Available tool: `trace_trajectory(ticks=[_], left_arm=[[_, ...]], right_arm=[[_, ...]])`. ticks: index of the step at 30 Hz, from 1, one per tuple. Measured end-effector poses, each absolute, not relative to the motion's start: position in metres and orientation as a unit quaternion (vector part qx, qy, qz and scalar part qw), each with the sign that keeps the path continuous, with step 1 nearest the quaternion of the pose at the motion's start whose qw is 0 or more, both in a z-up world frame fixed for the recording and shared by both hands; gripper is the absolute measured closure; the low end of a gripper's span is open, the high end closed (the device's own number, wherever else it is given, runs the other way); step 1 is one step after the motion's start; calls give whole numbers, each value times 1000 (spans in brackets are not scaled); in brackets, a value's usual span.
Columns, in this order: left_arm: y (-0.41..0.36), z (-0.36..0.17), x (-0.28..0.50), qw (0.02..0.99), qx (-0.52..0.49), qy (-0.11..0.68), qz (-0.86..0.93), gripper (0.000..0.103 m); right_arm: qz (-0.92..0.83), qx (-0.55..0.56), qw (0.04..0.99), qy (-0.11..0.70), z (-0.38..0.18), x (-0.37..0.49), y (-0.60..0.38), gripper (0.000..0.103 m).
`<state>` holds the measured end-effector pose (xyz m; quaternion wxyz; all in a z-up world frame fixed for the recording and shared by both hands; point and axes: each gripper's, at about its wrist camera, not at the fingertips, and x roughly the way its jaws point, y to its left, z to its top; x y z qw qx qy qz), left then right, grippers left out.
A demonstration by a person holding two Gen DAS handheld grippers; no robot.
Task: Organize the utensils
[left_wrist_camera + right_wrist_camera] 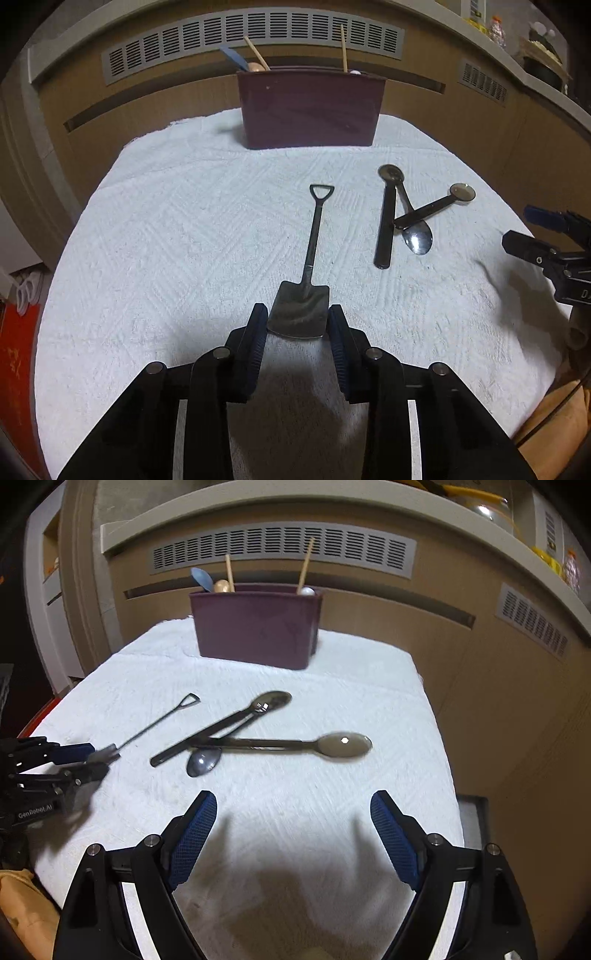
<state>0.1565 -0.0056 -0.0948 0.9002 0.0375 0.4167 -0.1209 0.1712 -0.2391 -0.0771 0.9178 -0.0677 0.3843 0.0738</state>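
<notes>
The left tongs [297, 325] close in on the blade of the shovel spoon [308, 280], pads at both edges, though whether it has left the towel [166, 229] is hard to call. The right tongs [293, 810] hang wide open, gripping nothing. The purple holder [310, 107] at the far end of the bench already carries a few utensils, tops only showing. In front of the holder, a tangle of three spoons [258, 731] is left to sort. What's inside the holder stays hidden, and the left tongs look blurred in the right view.
</notes>
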Motion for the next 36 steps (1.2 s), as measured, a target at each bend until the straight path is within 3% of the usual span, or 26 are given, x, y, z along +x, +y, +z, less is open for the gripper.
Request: trace_trajectory(ticks=[8, 10, 11, 14, 24, 36], left_arm=[[11, -18, 145, 945, 23, 304, -115, 71], [13, -3, 144, 952, 24, 281, -116, 74], [14, 4, 145, 955, 25, 271, -116, 82], [17, 11, 153, 959, 20, 258, -115, 83], [34, -19, 183, 947, -29, 293, -125, 84], [93, -46, 177, 926, -76, 357, -97, 80]], right_arm=[[37, -15, 910, 413, -81, 185, -266, 20], [31, 8, 905, 424, -81, 194, -269, 20], [26, 19, 901, 432, -83, 200, -270, 20], [9, 46, 890, 453, -89, 217, -272, 20], [-62, 86, 866, 489, -105, 267, -265, 20], [-92, 30, 875, 474, -114, 314, -238, 19]])
